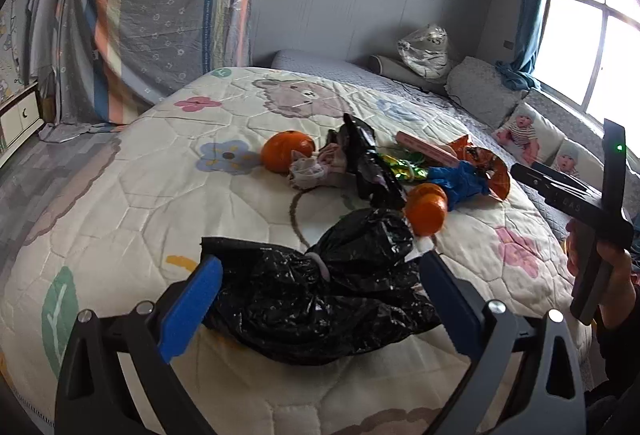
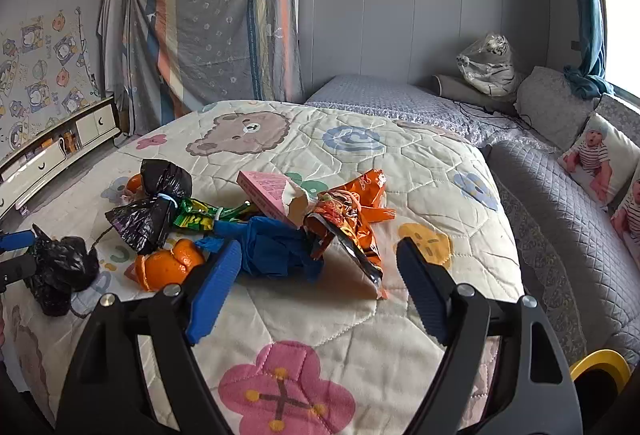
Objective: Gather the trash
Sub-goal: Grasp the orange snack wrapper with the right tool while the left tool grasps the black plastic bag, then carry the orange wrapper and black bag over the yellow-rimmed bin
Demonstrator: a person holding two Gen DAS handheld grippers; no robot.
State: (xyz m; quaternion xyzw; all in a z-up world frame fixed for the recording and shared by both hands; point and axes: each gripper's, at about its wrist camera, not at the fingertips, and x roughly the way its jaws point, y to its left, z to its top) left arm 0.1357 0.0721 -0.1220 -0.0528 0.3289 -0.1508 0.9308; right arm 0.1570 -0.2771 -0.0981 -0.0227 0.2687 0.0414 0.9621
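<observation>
A pile of trash lies on the cartoon quilt (image 1: 140, 195). My left gripper (image 1: 320, 295) is open, its blue pads standing on either side of a crumpled black plastic bag (image 1: 320, 295) that rests on the quilt. Beyond it are an orange peel (image 1: 426, 209), a tied black bag (image 1: 368, 163), a green wrapper (image 1: 404, 167) and a pink box (image 1: 426, 149). My right gripper (image 2: 320, 287) is open just short of a blue wrapper (image 2: 276, 251) and an orange snack bag (image 2: 348, 231), with nothing between its pads. The black plastic bag (image 2: 60, 271) shows at the far left.
A second orange peel (image 1: 288, 151) and a crumpled tissue (image 1: 312, 171) lie at the left of the pile. A grey sofa (image 2: 560, 203) with baby-print cushions runs along the right. A yellow-rimmed object (image 2: 600, 363) sits below the bed's right edge. A low cabinet (image 2: 60, 147) stands at the left.
</observation>
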